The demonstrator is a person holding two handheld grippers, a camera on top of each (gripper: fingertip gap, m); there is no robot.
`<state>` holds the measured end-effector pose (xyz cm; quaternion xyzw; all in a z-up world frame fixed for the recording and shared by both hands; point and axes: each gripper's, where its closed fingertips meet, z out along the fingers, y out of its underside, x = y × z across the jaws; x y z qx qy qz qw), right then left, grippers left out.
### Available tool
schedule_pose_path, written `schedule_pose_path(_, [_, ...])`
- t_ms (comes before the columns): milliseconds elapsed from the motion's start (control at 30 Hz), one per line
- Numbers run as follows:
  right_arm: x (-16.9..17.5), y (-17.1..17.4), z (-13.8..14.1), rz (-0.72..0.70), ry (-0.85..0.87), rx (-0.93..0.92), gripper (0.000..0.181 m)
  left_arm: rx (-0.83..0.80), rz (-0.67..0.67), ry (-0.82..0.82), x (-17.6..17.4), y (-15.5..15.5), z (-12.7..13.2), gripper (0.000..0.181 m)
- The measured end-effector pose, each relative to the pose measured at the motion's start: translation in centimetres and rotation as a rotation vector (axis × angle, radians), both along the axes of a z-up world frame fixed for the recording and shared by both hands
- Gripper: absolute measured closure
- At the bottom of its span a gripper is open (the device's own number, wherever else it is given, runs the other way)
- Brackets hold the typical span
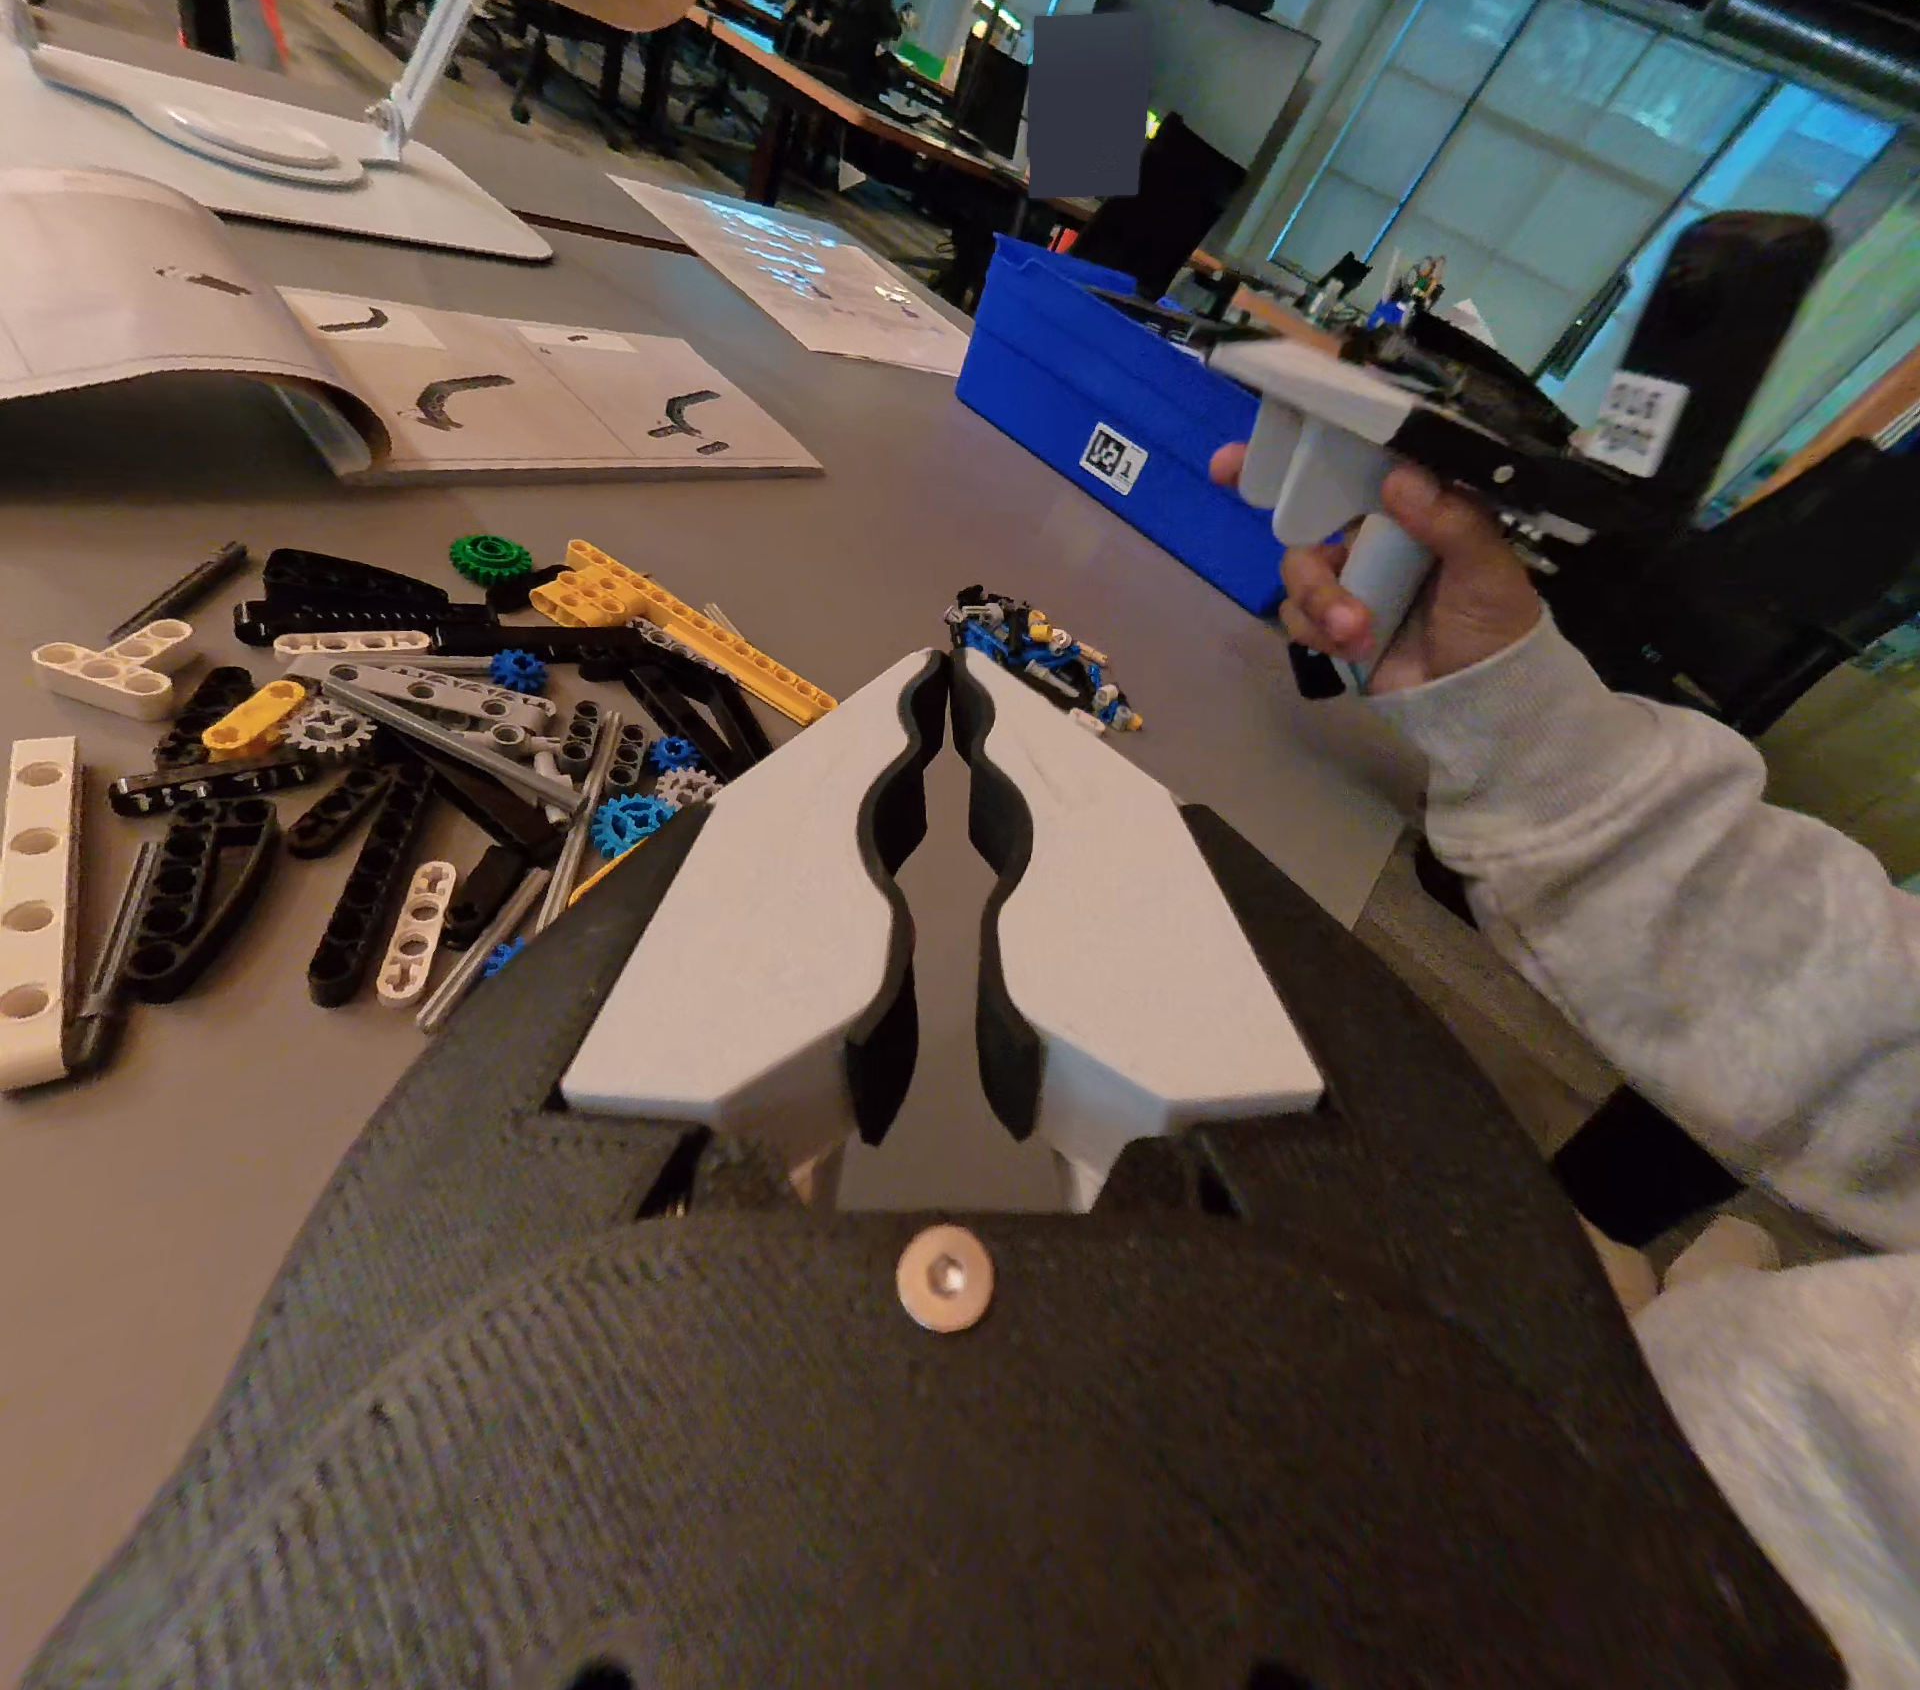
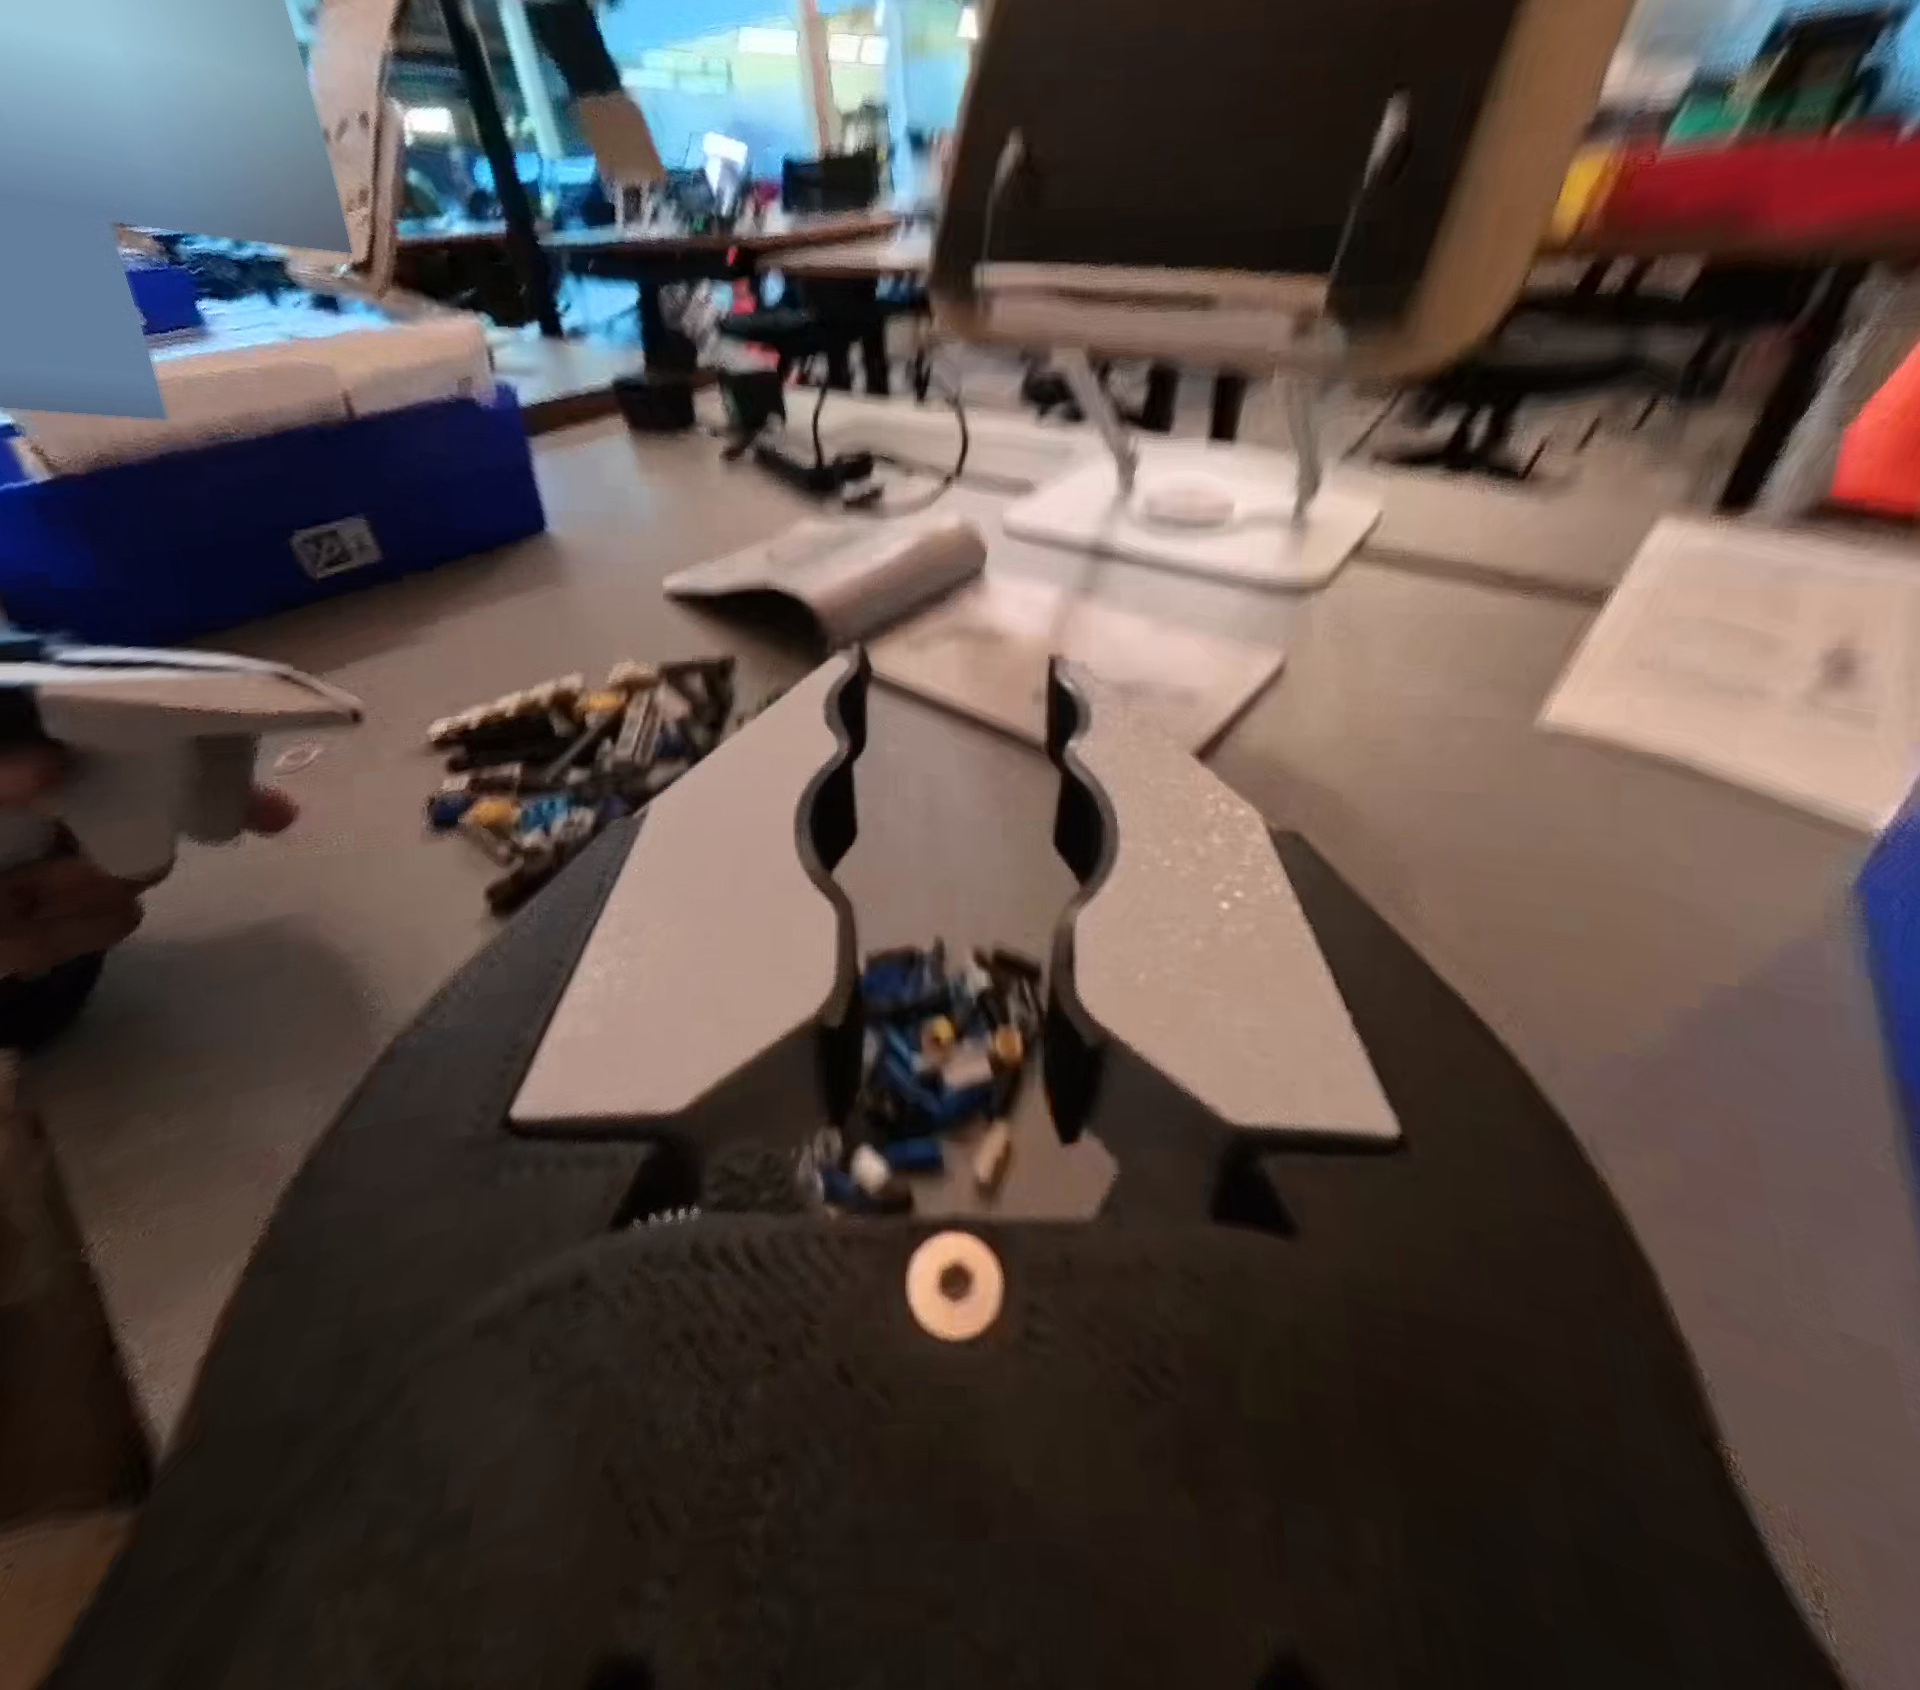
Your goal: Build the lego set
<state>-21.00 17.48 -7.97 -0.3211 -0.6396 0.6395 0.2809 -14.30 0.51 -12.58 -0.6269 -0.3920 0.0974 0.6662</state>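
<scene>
A pile of loose lego beams, axles and gears in black, grey, yellow, white and blue lies on the grey table, left of my left gripper. A small pile of blue, white and yellow pins lies just beyond the tips of my left gripper, which is shut and empty above the table. My right gripper is open and empty. The pin pile shows low between its fingers, and the big pile lies to the left. That view is blurred.
An open instruction booklet lies behind the parts. A blue bin stands at the far right of the table. A white monitor stand base and a printed sheet sit farther back. A hand in a grey sleeve holds the right gripper's handle. My hands' fingertips stand some 20 cm from each other.
</scene>
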Motion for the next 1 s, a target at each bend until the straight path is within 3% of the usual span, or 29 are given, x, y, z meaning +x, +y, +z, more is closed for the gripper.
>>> schedule_pose_path(67, [-0.6,1.1,-2.7,0.054,-0.175,0.006,0.141,0.002,-0.002,-0.011,-0.2,0.1,-0.1,0.181])
schedule_pose_path(133, [-0.7,1.2,-5.3,0.107,-0.302,0.04,0.147,-0.015,-0.005,-0.025,-0.4,0.3,-0.4,0.181])
schedule_pose_path(267, [-0.8,1.8,-9.2,0.113,-0.424,0.173,0.151,-0.031,-0.007,-0.034,-0.4,0.5,-0.6,0.181])
schedule_pose_path(500, [0.1,1.4,-10.2,0.194,-0.469,0.223,0.167,-0.02,-0.012,-0.058,-0.6,0.5,-0.9,0.181])
schedule_pose_path(700, [0.8,0.5,-11.9,0.234,-0.5,0.349,0.165,-0.006,-0.024,-0.079,-0.7,0.5,-1.0,0.181])
schedule_pose_path(1000, [1.0,0.3,-12.7,0.243,-0.534,0.383,0.161,0.007,-0.028,-0.1,-0.8,0.4,-1.2,0.181])
